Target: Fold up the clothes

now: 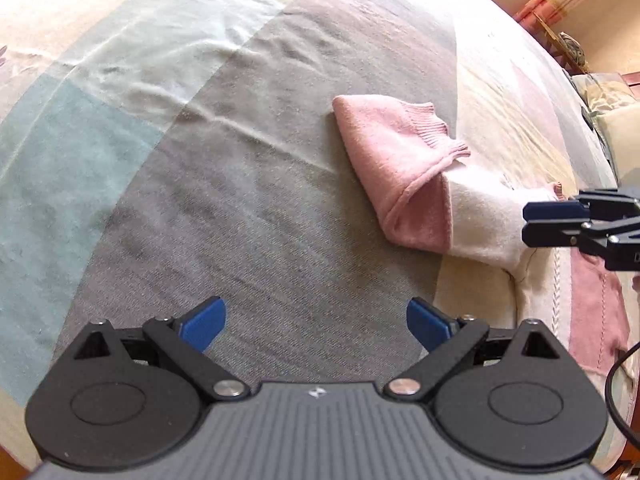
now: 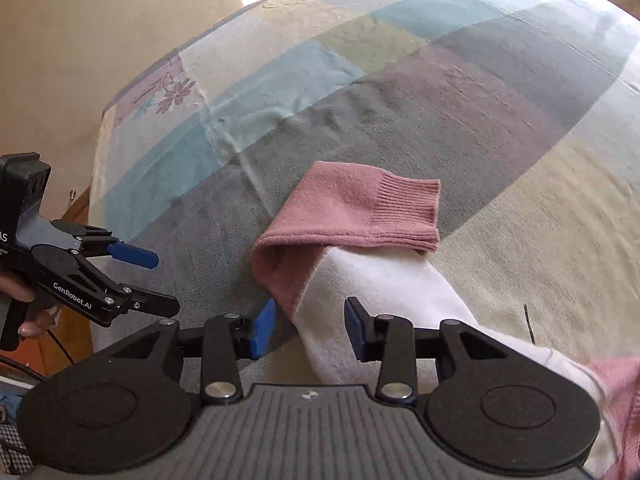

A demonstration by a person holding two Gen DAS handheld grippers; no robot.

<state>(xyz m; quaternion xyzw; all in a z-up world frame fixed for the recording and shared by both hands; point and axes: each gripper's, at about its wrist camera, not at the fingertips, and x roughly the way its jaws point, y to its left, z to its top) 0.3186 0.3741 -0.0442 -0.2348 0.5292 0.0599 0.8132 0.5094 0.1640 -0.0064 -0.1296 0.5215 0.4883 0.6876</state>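
Sleeve (image 2: 352, 248) on bedspread (image 1: 200, 200), pink cuff (image 2: 400, 208) doubled back over white part. Right gripper (image 2: 310, 328) wide, straddling white cloth — placed to pinch. Left gripper (image 1: 316, 324) wide, clear — free to assist.

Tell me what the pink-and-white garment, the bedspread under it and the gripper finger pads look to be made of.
Garment: soft knit, probably cotton or a fleece blend; matte, fuzzy nap, with a ribbed cuff.
Bedspread: thin woven cloth, likely cotton; matte, fine creases, printed colour blocks and flowers.
Finger pads: blue, smooth and slightly glossy, seemingly hard plastic or rubber; the look leaves it open.
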